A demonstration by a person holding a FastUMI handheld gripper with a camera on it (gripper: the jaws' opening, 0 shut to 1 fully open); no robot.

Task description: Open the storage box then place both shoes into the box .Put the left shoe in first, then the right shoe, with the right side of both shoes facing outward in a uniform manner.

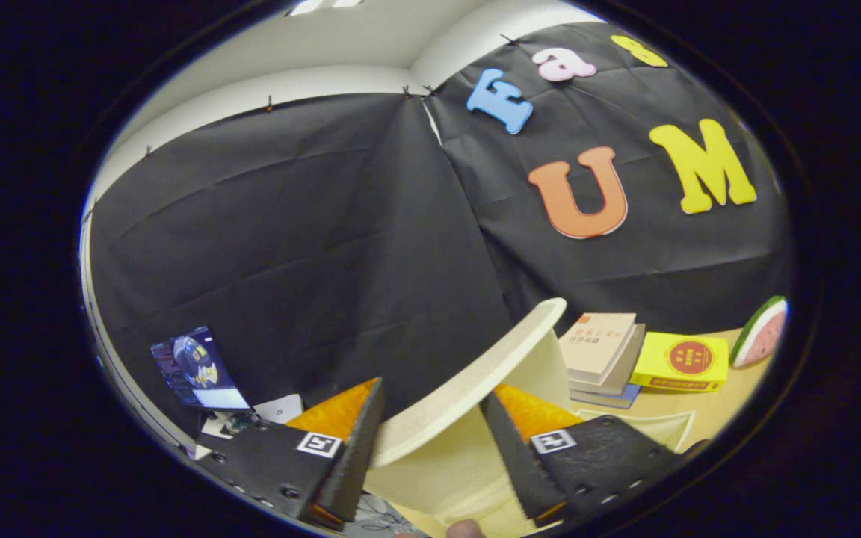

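claw sits w/ its two fingers spread fairly wide, and the cream lid of the storage box runs up between them. the lid's lower edge is near the left finger pad and its underside passes close by the right one, but can't tell if either pad actually presses it, so i'd call it open around the lid, not clamped. the lid is tilted up, raised end reaching ahead and to the right beyond the fingertips, w/ the box's pale inner wall showing under it betw the fingers. looks like the opening step, lid partway up. shoes: can't place them from here. to do this bit well imo: keep one finger under the lid edge and push along the arc of the hinge, not straight ahead, so the box doesn't slide on the table; carry the lid far enough back that it rests open on its own before backing out. beyond the right finger, well apart, a stack of books, a yellow box and a watermelon-slice toy; the lid may swing near the books, so watch that. beyond the left finger, a small screen and some papers.
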